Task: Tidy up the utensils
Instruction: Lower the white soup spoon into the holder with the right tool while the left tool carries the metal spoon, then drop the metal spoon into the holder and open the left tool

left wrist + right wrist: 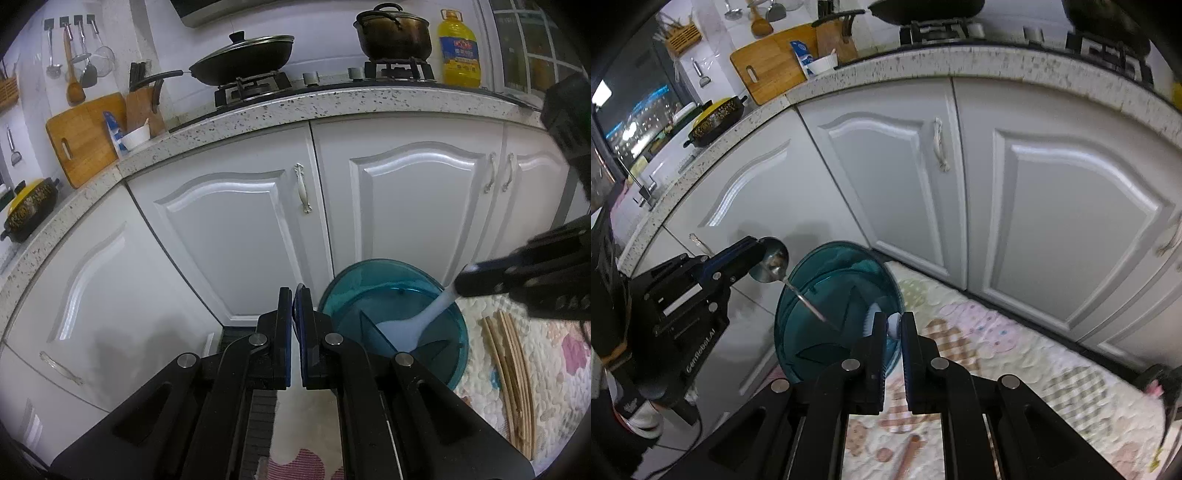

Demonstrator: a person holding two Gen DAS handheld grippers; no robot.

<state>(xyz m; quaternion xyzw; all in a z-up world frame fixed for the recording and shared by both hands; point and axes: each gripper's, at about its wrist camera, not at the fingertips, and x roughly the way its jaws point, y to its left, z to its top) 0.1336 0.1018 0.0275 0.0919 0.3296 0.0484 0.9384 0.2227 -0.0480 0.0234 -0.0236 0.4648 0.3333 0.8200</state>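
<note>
My left gripper (764,258) clamps a metal spoon (775,264), my right gripper (461,282) a white spatula (410,326); I'd lower each into separate compartments of the teal holder (369,273) before releasing.

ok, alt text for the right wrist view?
Right claw grips a white spoon over a teal divided bowl on a quilted mat; left claw holds a metal spoon, handle down, into it. White cabinets behind.

Glossy metal spoon (774,264) (translucent plastic bin (846,273))
</note>
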